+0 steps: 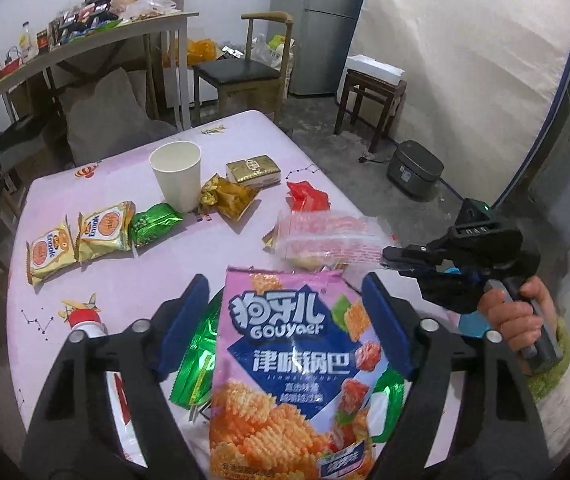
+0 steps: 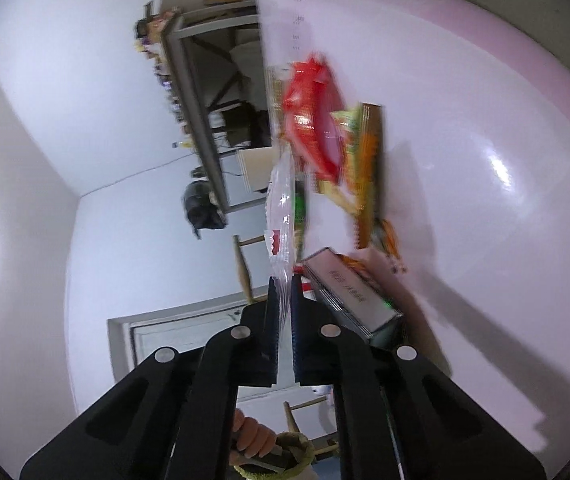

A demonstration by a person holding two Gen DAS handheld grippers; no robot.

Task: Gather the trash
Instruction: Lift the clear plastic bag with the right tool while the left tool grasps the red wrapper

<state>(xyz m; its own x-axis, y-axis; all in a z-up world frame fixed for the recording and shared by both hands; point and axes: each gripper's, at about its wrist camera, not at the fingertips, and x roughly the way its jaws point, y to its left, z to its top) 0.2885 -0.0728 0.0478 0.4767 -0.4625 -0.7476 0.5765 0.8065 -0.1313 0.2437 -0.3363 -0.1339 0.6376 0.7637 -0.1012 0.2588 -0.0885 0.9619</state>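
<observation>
right gripper (image 2: pixel 284 300): my jaws pinch the clear wrapper (image 2: pixel 281 216) | left gripper (image 1: pixel 285 316): my jaws gape around the pink snack bag (image 1: pixel 289 364), pads not pressing | wrapper hangs at 1 o'clock above the pink bench (image 1: pixel 157 264) | paper cup (image 1: pixel 176 176) at 11 o'clock

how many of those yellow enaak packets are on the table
2. One yellow packet near the table's left edge, the other yellow packet just right of it, beside a green packet. More may be hidden.
</observation>
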